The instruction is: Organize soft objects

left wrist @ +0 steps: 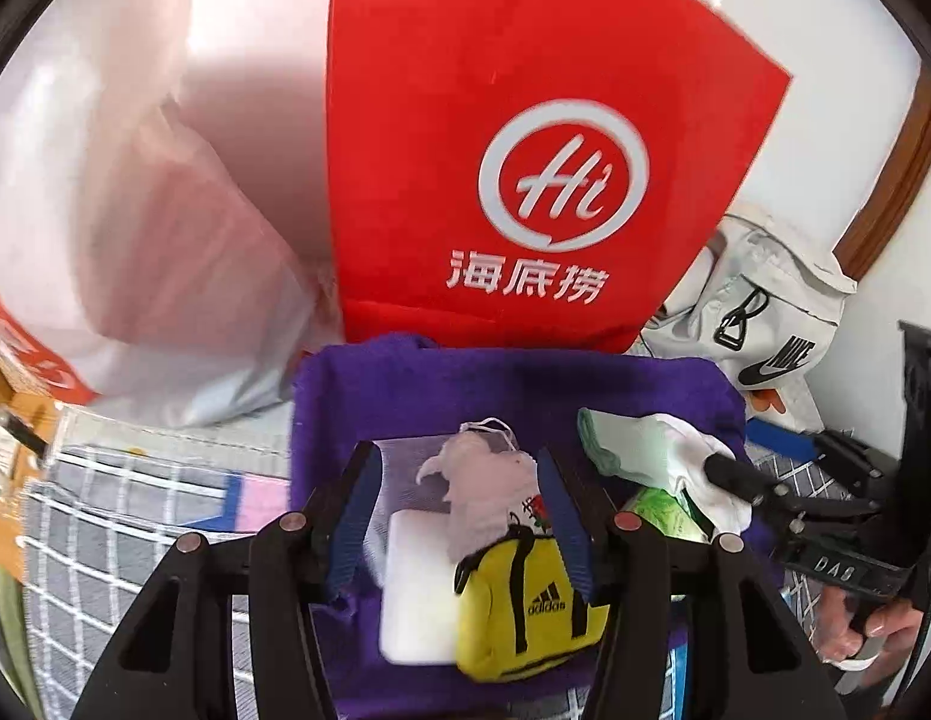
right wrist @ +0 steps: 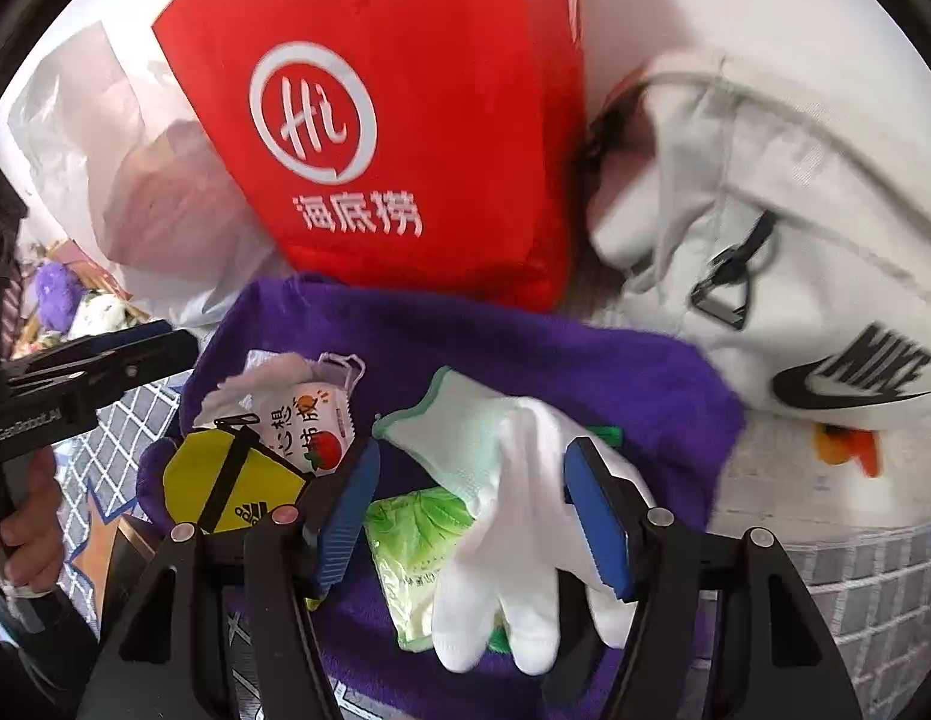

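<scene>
the white glove point(right wrist: 513, 510) lies limp on the purple towel point(right wrist: 525, 348), over a green packet point(right wrist: 417, 540). light and floppy, it is probably best pinched at the cuff. the right gripper point(right wrist: 477, 516) straddles it, jaws apart, seemingly not pressing. the left gripper point(left wrist: 459, 522) gapes over the yellow pouch point(left wrist: 525, 612) on the same towel.

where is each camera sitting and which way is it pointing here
Left wrist: on the left gripper, angled down at the yellow mini bag on the purple towel; its open fingers show, plus the other hand.
Right wrist: on the right gripper, angled down at the white glove; its open fingers show, plus the left hand.
Shared: towel, bag, glove, red bag, white Nike bag.
</scene>
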Demonstrator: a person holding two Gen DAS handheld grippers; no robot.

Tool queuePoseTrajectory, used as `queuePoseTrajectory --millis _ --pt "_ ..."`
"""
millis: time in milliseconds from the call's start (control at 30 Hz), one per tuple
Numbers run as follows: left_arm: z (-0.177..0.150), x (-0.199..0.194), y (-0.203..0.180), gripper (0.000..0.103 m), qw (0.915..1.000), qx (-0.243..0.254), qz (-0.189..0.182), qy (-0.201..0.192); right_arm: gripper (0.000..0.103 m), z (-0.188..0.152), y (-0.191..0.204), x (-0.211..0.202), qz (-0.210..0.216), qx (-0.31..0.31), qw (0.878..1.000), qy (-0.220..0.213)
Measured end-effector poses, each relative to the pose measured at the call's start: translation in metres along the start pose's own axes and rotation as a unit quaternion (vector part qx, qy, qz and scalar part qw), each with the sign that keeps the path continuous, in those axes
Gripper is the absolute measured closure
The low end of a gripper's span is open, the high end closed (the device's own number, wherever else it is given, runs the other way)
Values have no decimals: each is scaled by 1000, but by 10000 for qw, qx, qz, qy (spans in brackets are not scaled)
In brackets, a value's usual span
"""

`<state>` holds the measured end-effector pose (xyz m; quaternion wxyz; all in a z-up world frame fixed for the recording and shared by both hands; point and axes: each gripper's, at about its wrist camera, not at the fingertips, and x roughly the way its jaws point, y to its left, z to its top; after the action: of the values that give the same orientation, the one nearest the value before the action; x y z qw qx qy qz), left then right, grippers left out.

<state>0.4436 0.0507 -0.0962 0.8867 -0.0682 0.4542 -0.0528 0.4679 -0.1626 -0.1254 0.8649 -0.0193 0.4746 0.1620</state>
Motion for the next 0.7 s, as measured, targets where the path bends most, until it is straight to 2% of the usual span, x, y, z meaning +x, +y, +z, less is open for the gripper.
queuePoseTrajectory --millis 133,200,267,300,400,500,600,667,700 --pt "-4 -37 -2 40 9996 -41 -1 -266 35 -1 0 -36 94 158 9996 -211" --pt "-10 -54 -6 40 9995 13 -13 -310 35 -6 1 -56 -4 195 9993 -308" --pt "-18 -74 -10 38 9993 65 42 -375 30 -14 4 -78 -179 257 9984 -481" --pt "-23 -82 -11 38 9991 88 67 -407 24 -17 6 -86 -205 286 9979 -551" --pt "-40 -110 -15 36 9985 142 133 -502 14 -33 15 -117 -245 322 9961 -782" --pt "-58 -135 -21 29 9980 183 166 -588 7 -53 28 -144 -412 238 9949 -885" --pt "-77 -159 -30 22 9973 202 205 -683 4 -75 43 -166 -627 85 9935 -947" --pt "-89 -171 -38 13 9968 263 177 -733 4 -93 49 -181 -624 88 9930 -998" --pt "-97 -179 -42 12 9966 294 177 -743 3 -100 51 -187 -583 155 9931 -1009"
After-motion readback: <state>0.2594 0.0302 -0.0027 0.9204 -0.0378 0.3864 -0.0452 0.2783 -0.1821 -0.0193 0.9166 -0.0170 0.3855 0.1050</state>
